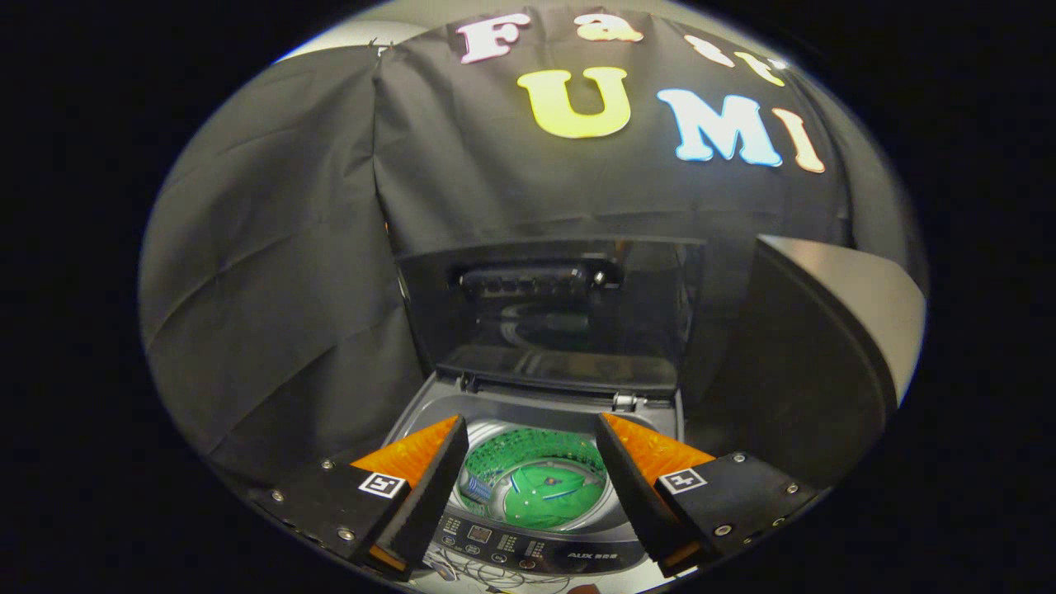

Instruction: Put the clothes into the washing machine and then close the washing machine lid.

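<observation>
A small grey top-loading washing machine (495, 408) stands below and just ahead of my fingers. Its dark see-through lid (553, 318) is raised upright at the back, against the black cloth wall. Down in the drum lies a green garment (549, 495), seen between my two fingers. My gripper (532, 474) hovers above the drum mouth, open, with nothing between its fingers. The control panel (503, 544) runs along the machine's near edge, under the fingertips.
A large dark curved object with a pale top (825, 355) stands right of the machine, close to the right finger. Black cloth (272, 313) hangs to the left and behind. Thin cables (487, 573) lie in front of the control panel.
</observation>
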Motion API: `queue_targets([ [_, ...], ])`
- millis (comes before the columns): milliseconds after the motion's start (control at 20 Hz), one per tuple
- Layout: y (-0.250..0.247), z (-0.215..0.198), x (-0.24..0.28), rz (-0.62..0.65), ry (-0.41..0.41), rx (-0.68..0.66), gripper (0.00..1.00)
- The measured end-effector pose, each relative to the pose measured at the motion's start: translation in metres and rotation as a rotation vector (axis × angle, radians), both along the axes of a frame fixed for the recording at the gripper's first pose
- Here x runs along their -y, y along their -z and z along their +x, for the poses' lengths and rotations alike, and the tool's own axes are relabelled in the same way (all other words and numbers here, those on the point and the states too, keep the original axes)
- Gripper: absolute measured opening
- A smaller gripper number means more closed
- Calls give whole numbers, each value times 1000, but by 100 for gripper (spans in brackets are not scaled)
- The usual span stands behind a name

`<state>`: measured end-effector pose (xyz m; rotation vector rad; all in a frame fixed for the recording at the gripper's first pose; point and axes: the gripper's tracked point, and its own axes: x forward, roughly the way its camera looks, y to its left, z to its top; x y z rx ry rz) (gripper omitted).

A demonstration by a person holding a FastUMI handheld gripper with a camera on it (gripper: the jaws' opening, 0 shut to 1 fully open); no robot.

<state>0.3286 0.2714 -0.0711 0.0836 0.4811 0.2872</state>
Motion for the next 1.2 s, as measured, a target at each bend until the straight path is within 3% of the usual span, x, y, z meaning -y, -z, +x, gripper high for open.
queue_targets([
  [250, -58, -11, 47, -18, 18, 148, 96],
  [600, -115, -59, 127, -58, 51, 289, 96],
  [1200, -160, -135, 279, -76, 218, 388, 96],
])
